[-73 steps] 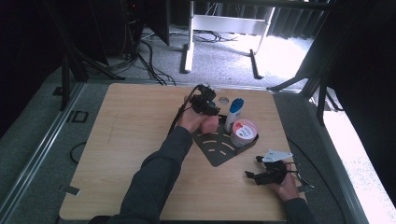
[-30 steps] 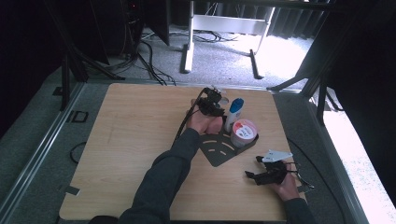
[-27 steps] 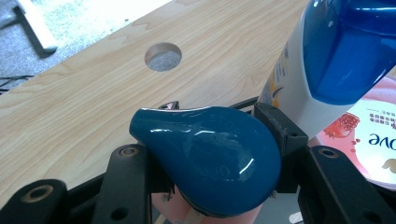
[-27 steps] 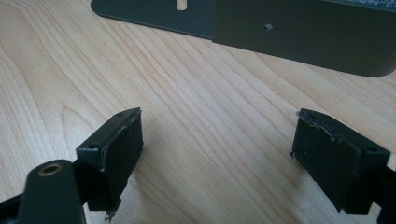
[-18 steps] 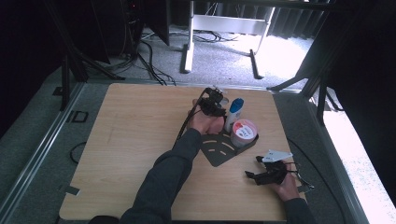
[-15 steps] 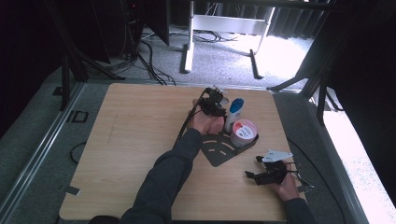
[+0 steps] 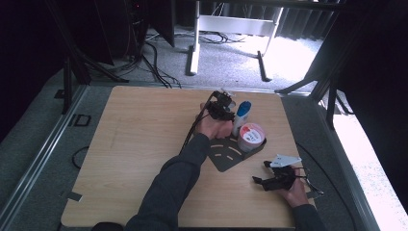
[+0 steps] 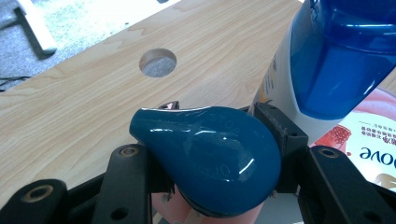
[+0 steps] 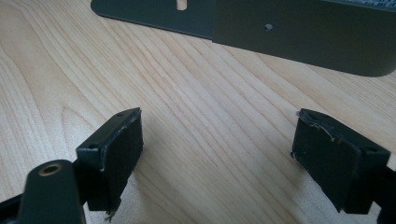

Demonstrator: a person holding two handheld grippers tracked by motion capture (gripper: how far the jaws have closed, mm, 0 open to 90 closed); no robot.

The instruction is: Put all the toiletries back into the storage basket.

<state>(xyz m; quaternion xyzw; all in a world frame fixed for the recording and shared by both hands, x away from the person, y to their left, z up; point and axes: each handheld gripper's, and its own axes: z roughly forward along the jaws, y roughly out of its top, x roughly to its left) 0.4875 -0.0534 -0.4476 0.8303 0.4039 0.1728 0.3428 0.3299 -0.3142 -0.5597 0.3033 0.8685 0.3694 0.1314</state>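
On the wooden desk [image 7: 134, 144] the person's left gripper [image 7: 222, 107] sits toward the far side, just beside a dark corner tray [image 7: 226, 156]. In the left gripper view its jaws are partway closed on a glossy teal cap [image 8: 205, 161], teardrop-shaped, with raised lettering on its top; both pads press against the cap's sides, and a pinkish body shows under the cap at the bottom edge of that view. Whether that body rests on the desk cannot be told.

Close to the held cap, on its right in that view, stands a white bottle with a blue top [image 8: 336, 56]; in the high view the same bottle [image 7: 242, 115] stands upright just right of the left gripper, at the tray's far end. Next to it in the tray is a round tub with a pink and white lid [image 7: 251, 136]; the lid bears the word "Dove" in the left gripper view. A round hole [image 8: 158, 62] pierces the desk beyond the cap.

The right gripper [image 7: 275, 180] rests low near the front right part of the desk, well apart from the tray's contents. Its jaws stand wide open with nothing between them, bare wood showing between the pads [image 9: 116, 154], and the dark tray wall [image 9: 303, 32] lies ahead of it
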